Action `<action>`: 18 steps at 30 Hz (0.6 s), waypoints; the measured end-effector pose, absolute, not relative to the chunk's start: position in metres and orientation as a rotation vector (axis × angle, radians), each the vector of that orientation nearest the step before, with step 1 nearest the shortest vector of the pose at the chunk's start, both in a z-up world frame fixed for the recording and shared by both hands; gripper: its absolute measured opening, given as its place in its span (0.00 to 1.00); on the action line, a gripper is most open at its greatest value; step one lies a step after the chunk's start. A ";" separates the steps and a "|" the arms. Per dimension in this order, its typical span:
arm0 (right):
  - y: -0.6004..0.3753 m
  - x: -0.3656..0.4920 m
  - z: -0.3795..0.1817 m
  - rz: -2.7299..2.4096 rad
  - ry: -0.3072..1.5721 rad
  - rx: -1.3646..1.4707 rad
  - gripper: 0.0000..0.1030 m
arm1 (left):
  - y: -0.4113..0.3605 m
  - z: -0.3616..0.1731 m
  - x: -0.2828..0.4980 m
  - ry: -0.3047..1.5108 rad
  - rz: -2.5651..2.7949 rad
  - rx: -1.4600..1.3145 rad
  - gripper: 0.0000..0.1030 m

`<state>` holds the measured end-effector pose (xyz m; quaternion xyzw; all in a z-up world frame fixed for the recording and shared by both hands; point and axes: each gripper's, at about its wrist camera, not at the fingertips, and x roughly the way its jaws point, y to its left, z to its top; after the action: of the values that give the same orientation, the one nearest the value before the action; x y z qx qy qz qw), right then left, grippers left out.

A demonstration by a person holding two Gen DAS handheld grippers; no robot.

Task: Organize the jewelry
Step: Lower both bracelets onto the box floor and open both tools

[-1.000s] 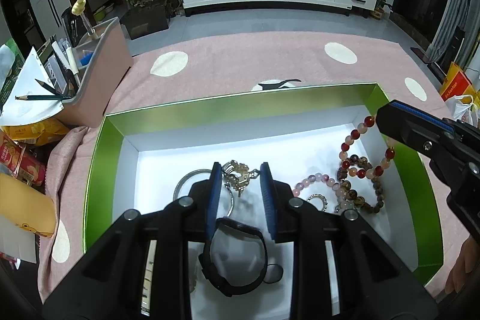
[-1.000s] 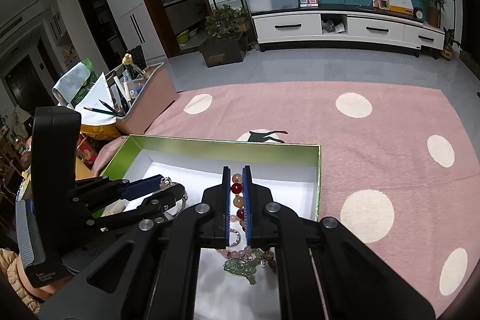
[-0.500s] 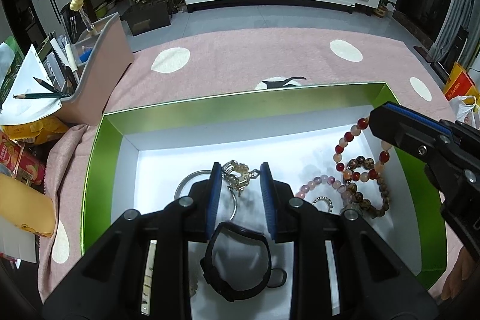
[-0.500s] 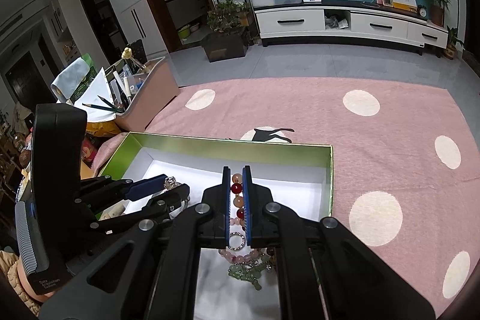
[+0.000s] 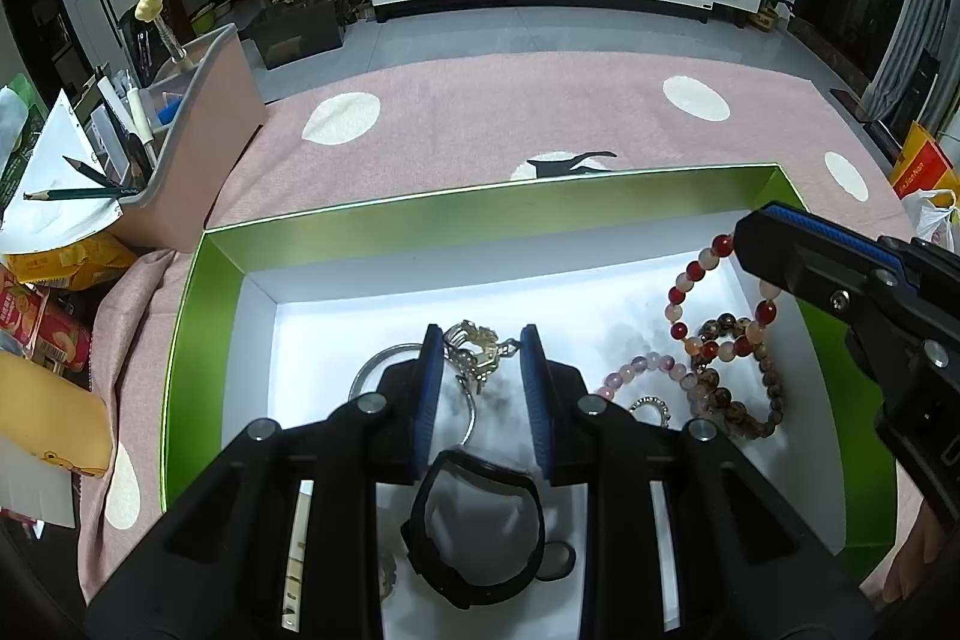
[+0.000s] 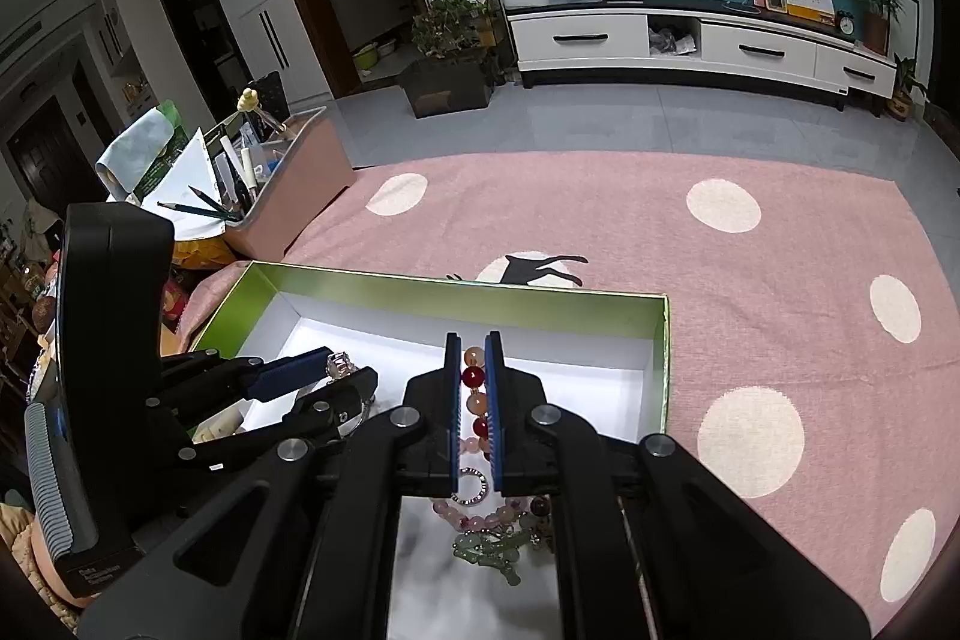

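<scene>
A green box with a white floor holds the jewelry. My left gripper is shut on a gold charm piece held over a silver bangle; a black band lies beneath its jaws. My right gripper is shut on a red and peach bead bracelet, which hangs over the box's right end. Pink beads, brown beads and a small ring lie below it. A green bead piece shows in the right wrist view.
The box sits on a pink cloth with white dots. A pink organiser with pencils and paper stands at the left. Snack packets lie at the left edge. A hand shows at the lower right.
The right gripper has lifted the red and peach bracelet a little higher above the box floor. The left gripper keeps its hold and has barely moved.
</scene>
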<state>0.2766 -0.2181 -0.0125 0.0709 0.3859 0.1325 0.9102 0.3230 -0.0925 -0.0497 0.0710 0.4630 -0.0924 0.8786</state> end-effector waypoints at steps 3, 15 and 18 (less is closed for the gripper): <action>-0.218 0.278 -0.012 0.271 0.799 0.146 0.07 | -0.092 -0.051 0.324 0.969 -0.193 0.148 0.25; -0.216 0.280 -0.014 0.273 0.805 0.141 0.07 | -0.092 -0.053 0.324 0.975 -0.191 0.150 0.25; -0.215 0.281 -0.016 0.269 0.809 0.141 0.07 | -0.092 -0.054 0.324 0.977 -0.189 0.151 0.25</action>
<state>0.2808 -0.2153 -0.0160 0.0682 0.3922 0.1303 0.9081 0.3244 -0.0922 -0.0539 0.0722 0.4683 -0.0906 0.8759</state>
